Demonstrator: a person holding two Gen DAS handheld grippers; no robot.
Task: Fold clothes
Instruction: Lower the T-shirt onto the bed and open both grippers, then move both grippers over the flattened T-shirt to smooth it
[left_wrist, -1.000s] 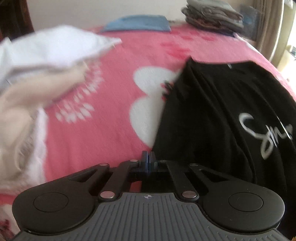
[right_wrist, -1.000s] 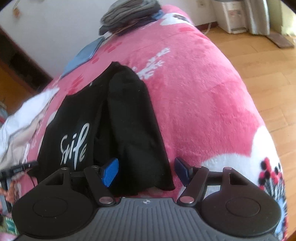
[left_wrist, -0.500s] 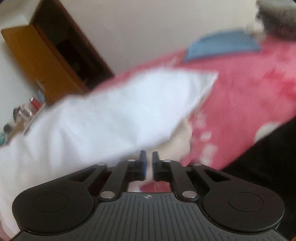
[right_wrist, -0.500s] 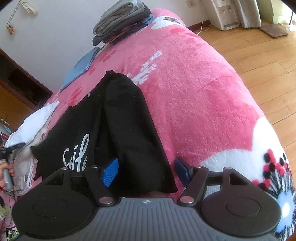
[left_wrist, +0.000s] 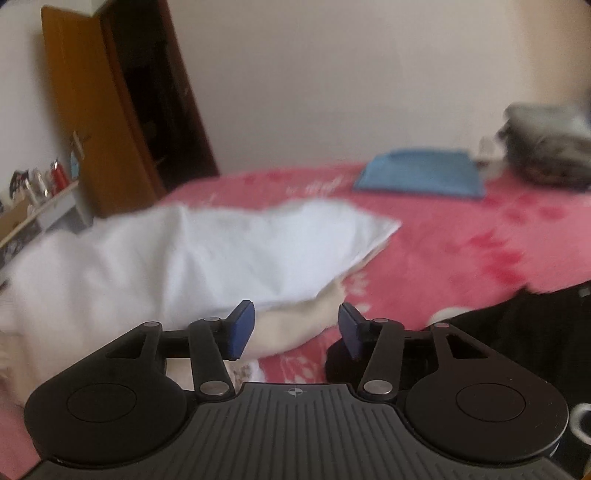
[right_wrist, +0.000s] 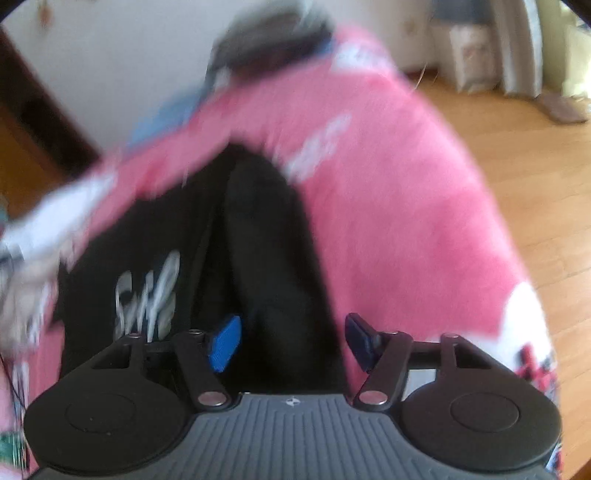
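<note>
A black T-shirt (right_wrist: 258, 236) with white lettering lies on the pink blanket, its right side folded inward. My right gripper (right_wrist: 291, 341) hovers open above the shirt's near hem, with nothing between its blue pads. In the left wrist view my left gripper (left_wrist: 295, 330) is open too, aimed at a heap of white and cream clothes (left_wrist: 192, 254) on the bed's left side. A corner of the black T-shirt (left_wrist: 517, 325) shows at the right of that view. The right wrist view is blurred.
A folded blue garment (left_wrist: 417, 173) and a stack of grey folded clothes (left_wrist: 546, 158) sit at the far end of the pink bed (right_wrist: 399, 206). A wooden door (left_wrist: 85, 122) stands at the left. Wooden floor (right_wrist: 535, 155) lies beyond the bed's right edge.
My left gripper has opened and swung left, away from the black shirt toward the white heap. The right gripper stays open over the hem, its view tilted up and blurred.
</note>
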